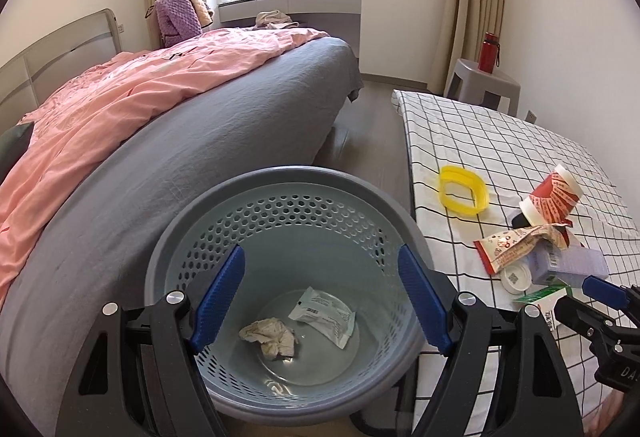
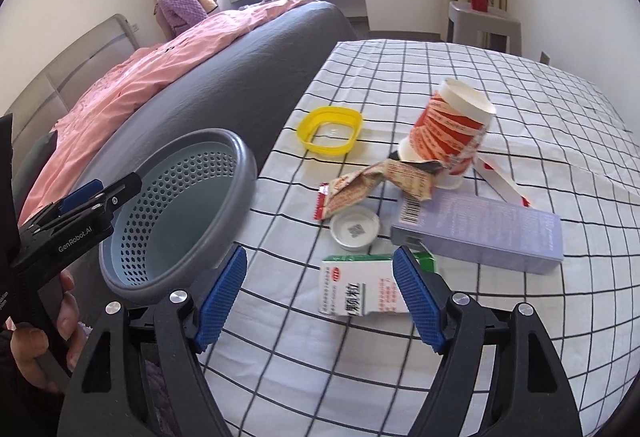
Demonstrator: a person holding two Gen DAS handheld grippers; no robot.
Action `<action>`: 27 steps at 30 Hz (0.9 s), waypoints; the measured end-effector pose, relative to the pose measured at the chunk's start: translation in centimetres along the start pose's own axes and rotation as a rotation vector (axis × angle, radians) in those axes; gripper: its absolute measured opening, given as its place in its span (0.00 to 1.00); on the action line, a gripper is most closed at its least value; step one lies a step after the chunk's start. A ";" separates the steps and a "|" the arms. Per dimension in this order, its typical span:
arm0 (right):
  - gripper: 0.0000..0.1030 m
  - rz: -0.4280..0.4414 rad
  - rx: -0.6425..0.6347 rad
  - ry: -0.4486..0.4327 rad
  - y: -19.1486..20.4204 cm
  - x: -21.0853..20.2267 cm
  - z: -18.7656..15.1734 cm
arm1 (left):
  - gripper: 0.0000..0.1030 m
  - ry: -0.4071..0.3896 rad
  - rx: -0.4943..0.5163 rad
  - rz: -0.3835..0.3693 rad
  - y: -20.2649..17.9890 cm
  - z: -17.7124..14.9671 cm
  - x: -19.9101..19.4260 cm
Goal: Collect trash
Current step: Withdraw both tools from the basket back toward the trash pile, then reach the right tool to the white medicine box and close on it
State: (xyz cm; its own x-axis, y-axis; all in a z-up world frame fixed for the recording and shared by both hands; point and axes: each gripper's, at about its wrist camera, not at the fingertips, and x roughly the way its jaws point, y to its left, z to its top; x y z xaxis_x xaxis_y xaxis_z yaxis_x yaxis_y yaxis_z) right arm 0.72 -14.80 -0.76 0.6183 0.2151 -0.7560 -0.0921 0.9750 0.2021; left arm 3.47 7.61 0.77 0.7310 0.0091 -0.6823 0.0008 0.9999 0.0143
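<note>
The right gripper [image 2: 320,301] hangs over the near edge of the checked tablecloth [image 2: 520,85], its blue pads spread wide and pinching nothing. The green-and-white medicine carton [image 2: 356,289] lies flat just ahead of it, partly between the fingertips and closer to the right-hand pad, its long axis running across the gap between the pads and not along the fingers. By my reckoning that is the awkward way round: the jaws would have to span its length, or the wrist turn, to take it across the narrow side.

The rest of the litter sits a little farther up the cloth: a white round lid [image 2: 354,228], a lilac box [image 2: 480,233], a crumpled snack wrapper [image 2: 360,185], a tipped paper cup [image 2: 448,133] and a yellow ring [image 2: 330,131].

The left gripper [image 1: 320,301] hovers over the grey perforated bin [image 1: 288,181] beside the table, jaws also wide and empty; a wad of tissue [image 1: 270,335] and a white sachet [image 1: 324,311] lie at the bottom. The right gripper is plainly the nearer to the carton.
</note>
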 end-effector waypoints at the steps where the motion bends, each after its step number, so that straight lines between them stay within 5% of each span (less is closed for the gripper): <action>1: 0.72 -0.011 0.011 -0.002 -0.6 -0.4 -0.3 | 0.73 0.001 0.011 -0.008 -0.6 -0.1 0.0; 11: 0.73 -0.091 0.089 0.004 -5.0 -2.4 -2.4 | 0.73 0.022 0.087 -0.089 -5.1 -1.5 -0.2; 27: 0.74 -0.087 0.026 0.026 -4.4 -1.6 -3.4 | 0.73 0.037 0.097 -0.126 -7.8 -1.4 0.3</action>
State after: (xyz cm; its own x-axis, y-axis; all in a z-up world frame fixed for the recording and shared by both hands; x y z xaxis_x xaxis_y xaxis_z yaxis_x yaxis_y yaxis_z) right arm -2.51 -19.22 -2.58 0.6026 0.1309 -0.7873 -0.0184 0.9885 0.1502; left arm 2.76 -0.21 -0.55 0.6954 -0.1140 -0.7096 0.1579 0.9875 -0.0040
